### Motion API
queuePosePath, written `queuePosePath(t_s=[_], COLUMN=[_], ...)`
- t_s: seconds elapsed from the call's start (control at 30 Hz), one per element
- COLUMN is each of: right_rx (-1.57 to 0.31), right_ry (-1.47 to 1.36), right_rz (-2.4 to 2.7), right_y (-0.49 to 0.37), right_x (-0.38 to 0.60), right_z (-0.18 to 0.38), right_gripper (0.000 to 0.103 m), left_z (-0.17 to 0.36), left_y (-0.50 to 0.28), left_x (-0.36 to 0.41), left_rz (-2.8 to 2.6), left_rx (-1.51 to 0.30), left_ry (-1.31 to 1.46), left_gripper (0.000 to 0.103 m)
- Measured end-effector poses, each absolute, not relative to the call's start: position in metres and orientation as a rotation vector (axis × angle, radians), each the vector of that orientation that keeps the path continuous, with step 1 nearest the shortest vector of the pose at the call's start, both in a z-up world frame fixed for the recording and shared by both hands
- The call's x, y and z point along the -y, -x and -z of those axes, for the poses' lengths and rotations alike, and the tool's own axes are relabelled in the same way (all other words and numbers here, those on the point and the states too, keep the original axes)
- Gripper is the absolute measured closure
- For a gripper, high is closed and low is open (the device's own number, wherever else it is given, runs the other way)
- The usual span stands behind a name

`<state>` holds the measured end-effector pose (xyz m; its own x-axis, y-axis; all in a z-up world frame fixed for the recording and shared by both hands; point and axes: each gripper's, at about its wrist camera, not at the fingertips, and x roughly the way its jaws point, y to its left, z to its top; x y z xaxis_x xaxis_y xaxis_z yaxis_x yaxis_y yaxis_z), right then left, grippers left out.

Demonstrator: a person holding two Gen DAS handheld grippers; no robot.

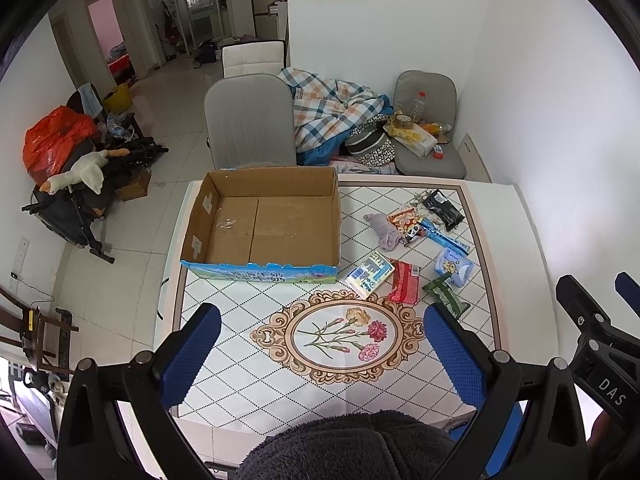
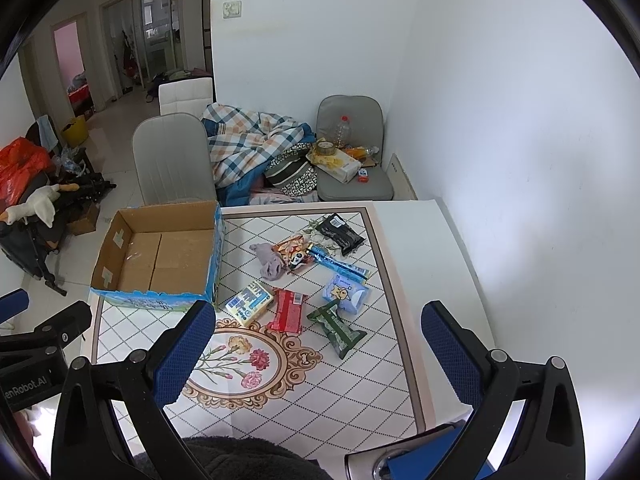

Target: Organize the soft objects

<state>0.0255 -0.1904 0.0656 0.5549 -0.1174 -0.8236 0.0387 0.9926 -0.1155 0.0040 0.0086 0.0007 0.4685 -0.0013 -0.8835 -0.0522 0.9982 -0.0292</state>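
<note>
An empty cardboard box (image 1: 276,224) stands at the table's far left; it also shows in the right wrist view (image 2: 168,256). To its right lie several soft packets: a yellow tissue pack (image 2: 249,303), a red pack (image 2: 287,311), a green pack (image 2: 337,326), a blue-white tissue pack (image 2: 347,293), a grey sock (image 2: 269,261), a panda snack bag (image 2: 295,258), a black pack (image 2: 340,233). My left gripper (image 1: 320,354) is open and empty above the table's near middle. My right gripper (image 2: 318,354) is open and empty, high above the packets.
The tiled table (image 1: 248,380) with a flower medallion meets a white wall on the right. Behind it stand grey chairs (image 1: 248,124) with a plaid blanket (image 1: 332,108) and clutter. A dark fleece sleeve (image 1: 352,444) is at the bottom.
</note>
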Motion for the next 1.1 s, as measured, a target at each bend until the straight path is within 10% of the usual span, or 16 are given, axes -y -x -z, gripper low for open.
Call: queuePosePath(t_s=[1.1], right_rx=[-0.921], right_ry=[0.069], right_rz=[0.084], right_y=[-0.013], right_x=[0.192], right_z=[-0.081], right_gripper=[0.0], left_z=[-0.017], left_y=[0.007], left_x=[-0.01], left_rz=[-0.04], left_rx=[-1.033], left_ry=[0.045], left_gripper=[0.0])
